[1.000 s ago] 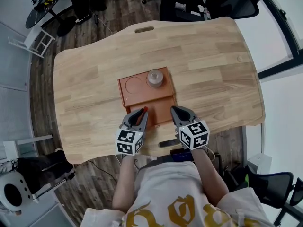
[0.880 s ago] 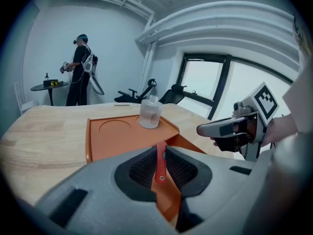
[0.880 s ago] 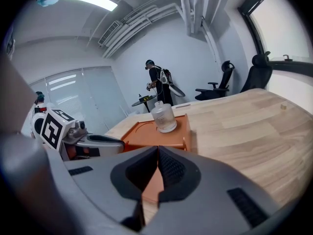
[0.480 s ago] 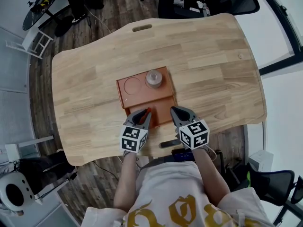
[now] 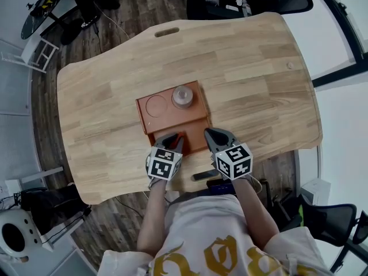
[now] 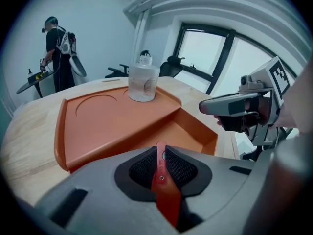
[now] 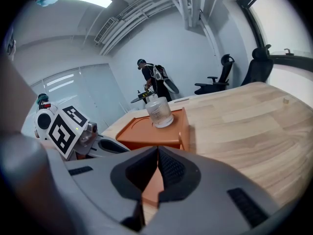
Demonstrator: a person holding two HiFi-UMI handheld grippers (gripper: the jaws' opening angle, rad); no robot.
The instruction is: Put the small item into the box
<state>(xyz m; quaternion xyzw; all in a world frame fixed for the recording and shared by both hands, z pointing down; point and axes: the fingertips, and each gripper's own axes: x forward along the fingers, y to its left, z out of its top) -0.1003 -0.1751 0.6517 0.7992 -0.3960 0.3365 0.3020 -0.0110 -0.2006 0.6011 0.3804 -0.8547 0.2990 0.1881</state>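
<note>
An orange box (image 5: 167, 115) lies on the wooden table (image 5: 259, 73), with a shallow upper level and a deeper near compartment (image 6: 188, 131). A small clear glass bottle (image 5: 183, 96) stands on the upper level. My left gripper (image 5: 174, 140) is shut on a thin red item (image 6: 162, 173) and sits at the near compartment's edge. My right gripper (image 5: 209, 134) is beside it at the box's near right corner, jaws shut with nothing seen between them. From the right gripper view, the box (image 7: 161, 133) and bottle (image 7: 159, 111) lie straight ahead.
A dark flat object (image 5: 204, 175) lies at the table's near edge by my body. A person (image 6: 56, 53) stands far off at a round black table. Office chairs (image 7: 222, 75) stand past the table's far end.
My left gripper has shifted forward and a little right, toward the box's near compartment, still holding the red item. The right gripper has barely moved.
</note>
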